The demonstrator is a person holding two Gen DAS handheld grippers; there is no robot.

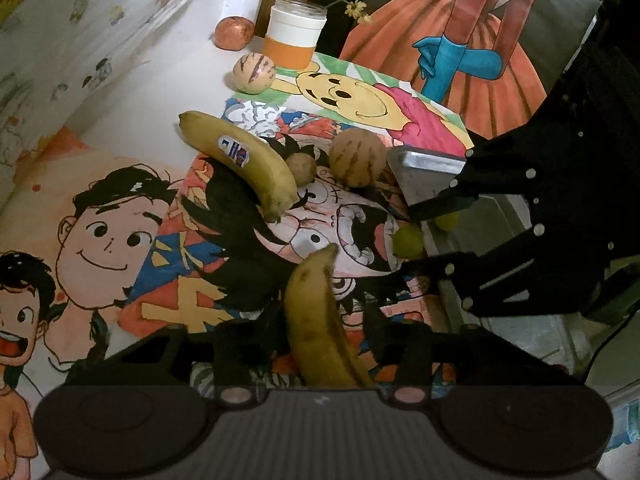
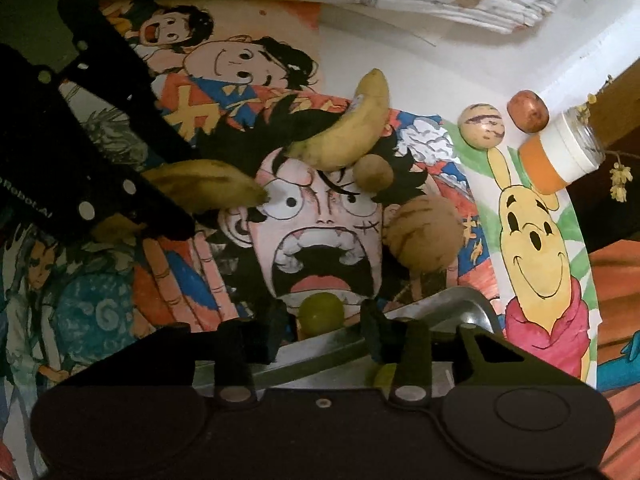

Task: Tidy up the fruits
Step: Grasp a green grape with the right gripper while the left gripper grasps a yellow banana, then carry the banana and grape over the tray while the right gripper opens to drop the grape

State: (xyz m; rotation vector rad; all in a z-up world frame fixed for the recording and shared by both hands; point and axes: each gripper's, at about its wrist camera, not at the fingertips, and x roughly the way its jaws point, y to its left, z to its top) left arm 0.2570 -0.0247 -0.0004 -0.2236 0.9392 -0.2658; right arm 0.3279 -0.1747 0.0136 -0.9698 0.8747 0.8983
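Observation:
My left gripper [image 1: 320,332] is shut on a spotted banana [image 1: 320,320] and holds it above the cartoon mat; it also shows in the right wrist view [image 2: 204,184]. A second banana [image 1: 244,160] with a sticker lies on the mat. A striped round fruit [image 1: 357,157] and a small brown fruit [image 1: 301,167] lie beside it. My right gripper [image 2: 324,328] is open, its fingers on either side of a green fruit [image 2: 322,313] at the edge of a metal tray [image 2: 448,304]. Another green fruit [image 1: 446,221] lies in the tray.
A striped pale fruit [image 1: 254,73], a red fruit [image 1: 234,33] and an orange-banded jar [image 1: 294,34] stand at the far end of the white table. Cartoon drawings cover the surface. A patterned curtain [image 1: 80,40] hangs at the left.

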